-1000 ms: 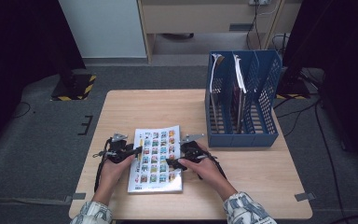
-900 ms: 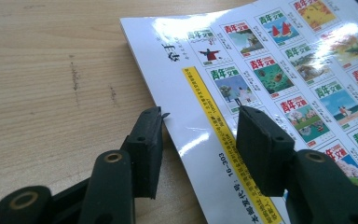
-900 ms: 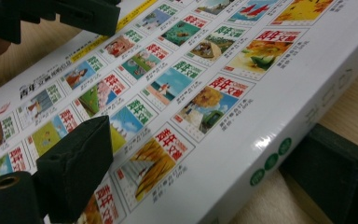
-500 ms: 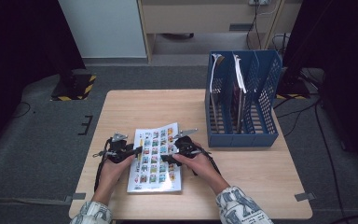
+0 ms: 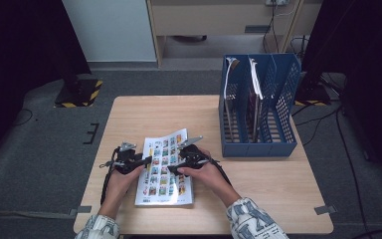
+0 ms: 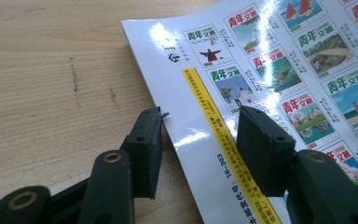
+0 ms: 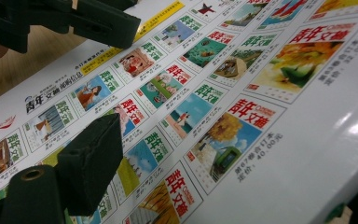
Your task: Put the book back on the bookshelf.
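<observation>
A magazine [image 5: 164,169] with rows of small colourful cover pictures lies on the wooden table [image 5: 154,114]. My left gripper [image 5: 146,160] is at its left edge. In the left gripper view the jaws [image 6: 200,121] stand apart astride that edge of the magazine [image 6: 284,70], one over bare wood, one over the cover. My right gripper [image 5: 174,168] has just been closing on the magazine's right side. In the right gripper view, one jaw lies on the cover [image 7: 214,93], the raised white edge hides the other, and the left gripper [image 7: 98,21] is across the page.
A blue mesh file rack [image 5: 258,114] stands at the table's back right with a few magazines upright in its slots. Bare wood lies behind the magazine and along the front edge. Dark floor and cables surround the table.
My right hand has moved left over the magazine, and the magazine's right side and far corner now sit a little higher. The left hand has stayed where it was.
</observation>
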